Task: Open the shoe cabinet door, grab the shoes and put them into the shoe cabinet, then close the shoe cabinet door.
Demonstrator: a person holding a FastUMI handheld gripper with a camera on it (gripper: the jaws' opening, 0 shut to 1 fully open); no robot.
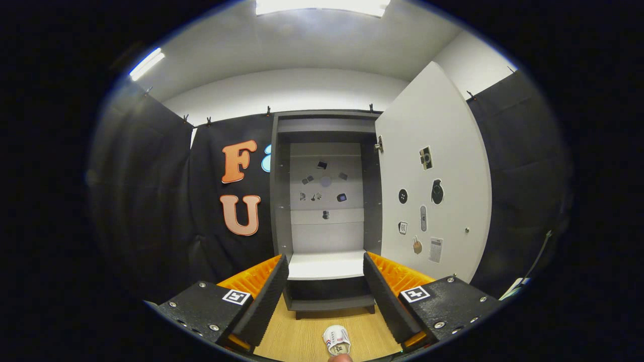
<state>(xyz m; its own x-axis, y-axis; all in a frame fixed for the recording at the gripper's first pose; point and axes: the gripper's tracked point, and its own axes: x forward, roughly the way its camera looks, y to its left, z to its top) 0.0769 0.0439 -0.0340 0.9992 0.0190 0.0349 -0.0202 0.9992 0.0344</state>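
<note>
the gripper (pixel 326 281) hung with its two fingers spread wide and nothing between them, so it held no load. the shoe cabinet (pixel 326 201) stood straight ahead, beyond the fingertips, and its door (pixel 435 171) was already swung out to the right, leaving the pale shelf (pixel 326 265) inside bare and open to reach. the shoe (pixel 336 341) lay on the wooden floor (pixel 297 337), below and between the fingers, closer to the person than the fingertips were, a little toward the right finger. its long axis seemed to run roughly along the fingers' own line, toe toward the cabinet, though only part of it was visible, so this is a guess. judged from this, the door step was done and the grab was not; the next move would call for tipping the gripper down and drawing it back over the shoe, then closing across its narrow width.
</note>
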